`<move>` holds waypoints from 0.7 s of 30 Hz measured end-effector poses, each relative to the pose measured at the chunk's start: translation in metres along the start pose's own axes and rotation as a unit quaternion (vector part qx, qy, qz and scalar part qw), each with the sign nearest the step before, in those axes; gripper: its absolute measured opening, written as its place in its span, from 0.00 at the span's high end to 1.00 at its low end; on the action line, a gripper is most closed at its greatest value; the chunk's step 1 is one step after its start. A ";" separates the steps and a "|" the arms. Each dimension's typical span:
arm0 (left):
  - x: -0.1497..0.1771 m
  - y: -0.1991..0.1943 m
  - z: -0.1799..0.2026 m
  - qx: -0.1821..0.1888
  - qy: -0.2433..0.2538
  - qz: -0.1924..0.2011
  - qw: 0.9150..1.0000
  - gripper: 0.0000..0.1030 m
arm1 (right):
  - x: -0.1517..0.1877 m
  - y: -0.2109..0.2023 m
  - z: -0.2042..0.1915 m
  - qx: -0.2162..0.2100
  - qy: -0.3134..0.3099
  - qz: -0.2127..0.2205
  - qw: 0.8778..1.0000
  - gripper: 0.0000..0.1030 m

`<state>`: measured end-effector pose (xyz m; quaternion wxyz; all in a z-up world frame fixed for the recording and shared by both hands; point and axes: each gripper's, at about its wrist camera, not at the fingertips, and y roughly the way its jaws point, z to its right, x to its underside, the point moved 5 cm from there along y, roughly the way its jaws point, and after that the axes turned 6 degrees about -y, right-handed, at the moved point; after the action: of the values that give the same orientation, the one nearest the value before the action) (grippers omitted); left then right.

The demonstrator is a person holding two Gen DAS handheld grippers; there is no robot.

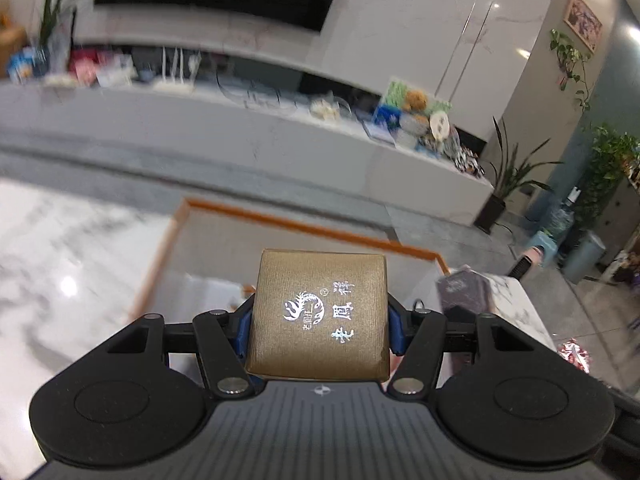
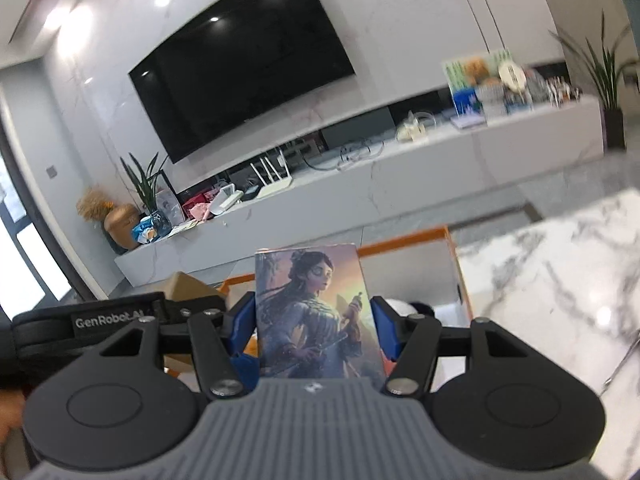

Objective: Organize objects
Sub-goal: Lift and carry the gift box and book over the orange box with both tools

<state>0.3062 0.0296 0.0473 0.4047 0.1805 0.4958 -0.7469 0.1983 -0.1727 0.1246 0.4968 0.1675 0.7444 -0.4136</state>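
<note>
- The left gripper (image 1: 320,320) pinches a gold gift box (image 1: 320,312) between its blue fingers (image 1: 243,330), printed lid facing up, held in the air above an orange-rimmed bin (image 1: 304,226).
- The right gripper (image 2: 314,322) clamps an illustrated card box (image 2: 314,312) upright between its fingers (image 2: 385,328), above the marble bench (image 2: 560,280).

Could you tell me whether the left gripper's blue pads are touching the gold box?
Touching. The left wrist view shows the left gripper with both blue pads pressed flush against the sides of the gold box, no gap.
</note>
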 end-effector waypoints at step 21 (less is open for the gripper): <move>0.006 0.060 -0.048 -0.085 -0.003 -0.045 0.995 0.33 | 0.034 0.082 0.009 -0.026 -0.021 -0.124 0.992 0.40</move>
<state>0.3434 0.0585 -0.0141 0.3859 0.1210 0.5637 -0.7202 0.2428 -0.1357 0.0561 0.4614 0.0521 0.7592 -0.4560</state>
